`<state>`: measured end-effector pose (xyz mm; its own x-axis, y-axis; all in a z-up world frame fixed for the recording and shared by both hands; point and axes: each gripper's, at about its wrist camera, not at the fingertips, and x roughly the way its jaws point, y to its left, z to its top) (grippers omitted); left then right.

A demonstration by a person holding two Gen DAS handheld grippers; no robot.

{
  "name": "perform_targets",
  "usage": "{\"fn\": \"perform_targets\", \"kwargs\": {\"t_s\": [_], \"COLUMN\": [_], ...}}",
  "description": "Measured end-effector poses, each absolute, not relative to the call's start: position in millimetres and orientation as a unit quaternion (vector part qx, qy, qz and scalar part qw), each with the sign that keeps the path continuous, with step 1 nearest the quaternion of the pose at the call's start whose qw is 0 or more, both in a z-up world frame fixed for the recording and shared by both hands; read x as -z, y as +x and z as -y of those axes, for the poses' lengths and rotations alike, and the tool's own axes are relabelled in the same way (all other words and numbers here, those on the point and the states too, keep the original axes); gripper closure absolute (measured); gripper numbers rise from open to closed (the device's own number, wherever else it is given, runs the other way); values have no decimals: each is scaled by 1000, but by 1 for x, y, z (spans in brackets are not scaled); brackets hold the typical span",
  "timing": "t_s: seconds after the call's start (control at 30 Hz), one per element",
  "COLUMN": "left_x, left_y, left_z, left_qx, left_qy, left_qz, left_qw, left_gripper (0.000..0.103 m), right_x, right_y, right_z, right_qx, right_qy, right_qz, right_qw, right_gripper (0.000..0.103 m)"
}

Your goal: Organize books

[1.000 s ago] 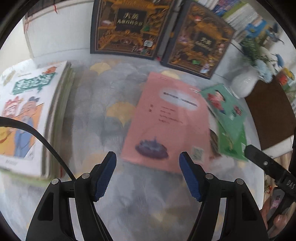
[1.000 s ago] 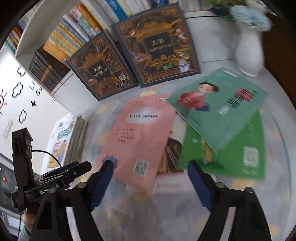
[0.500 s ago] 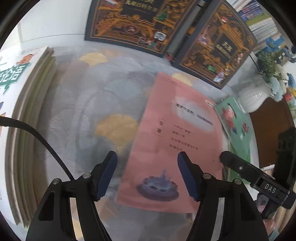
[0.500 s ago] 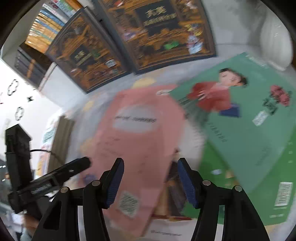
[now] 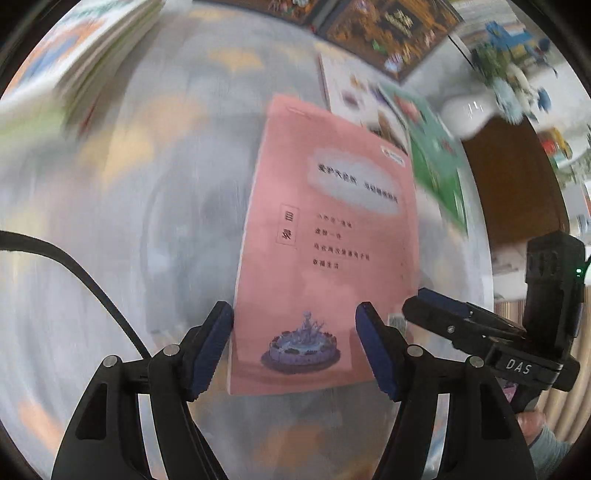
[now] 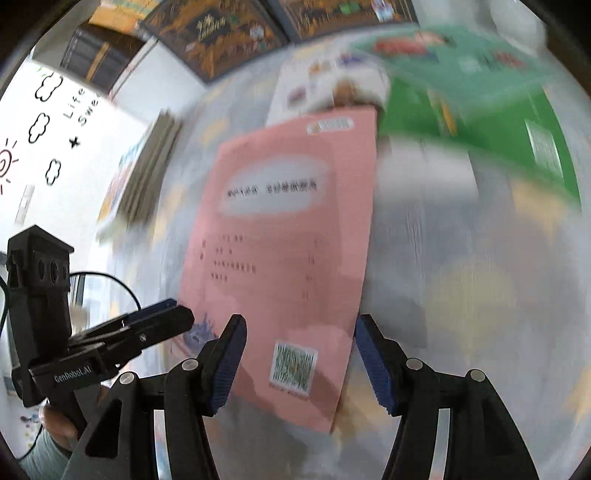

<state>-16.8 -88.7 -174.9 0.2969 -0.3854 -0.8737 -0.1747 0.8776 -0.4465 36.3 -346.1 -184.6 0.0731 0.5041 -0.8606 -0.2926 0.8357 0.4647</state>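
A pink book lies flat on the grey patterned tablecloth. My left gripper stands open over its near left corner, one blue pad at the book's left edge, the other over the cover. My right gripper is open over the near right corner by the QR code. Each gripper shows in the other's view, the right gripper and the left gripper. The book looks sharp while the table blurs. I cannot tell whether the fingertips press on it.
A stack of children's books sits at the left. Behind the pink book lie a white book and green books. Dark ornate books lean at the back, with a white vase at the right.
Both grippers dropped closer and now straddle the pink book's near corners. The pink book has slid off the white and green books. The right jaws narrowed early on.
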Motion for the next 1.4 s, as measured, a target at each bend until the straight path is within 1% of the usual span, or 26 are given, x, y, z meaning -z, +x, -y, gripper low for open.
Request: {"fn": "perform_targets", "kwargs": {"t_s": [0.13,0.3,0.4,0.47,0.57,0.77,0.93,1.2,1.3,1.4], "left_x": [172,161,167,169,171,170,159,114,100,95], "left_y": [-48,-52,-43,-45,-44,-49,-64,-95,-112,-129], "left_z": [101,100,108,111,116,122,93,14,-18,-50], "left_qx": [74,52,61,56,72,86,80,14,-19,-55], "left_qy": [-250,-253,-240,-241,-259,-249,-294,-295,-296,-309], "left_qz": [-593,-561,-565,-559,-552,-552,-540,-483,-465,-452], "left_qw": [762,787,787,792,789,791,785,824,835,835], "left_gripper": [37,37,37,37,37,37,37,37,37,37], "right_x": [186,187,188,187,183,166,139,71,61,66], "right_y": [-1,12,22,25,23,21,20,3,-5,-15], "right_z": [363,380,370,360,351,364,358,297,256,219], "right_qx": [-294,-276,-289,-293,-301,-317,-330,-394,-427,-447], "right_qy": [60,71,80,81,81,138,172,171,165,153], "right_qz": [-630,-599,-585,-582,-581,-578,-562,-507,-502,-513], "right_qw": [716,749,754,754,752,739,739,747,734,717], "right_gripper": [43,43,33,28,29,32,32,32,32,32]}}
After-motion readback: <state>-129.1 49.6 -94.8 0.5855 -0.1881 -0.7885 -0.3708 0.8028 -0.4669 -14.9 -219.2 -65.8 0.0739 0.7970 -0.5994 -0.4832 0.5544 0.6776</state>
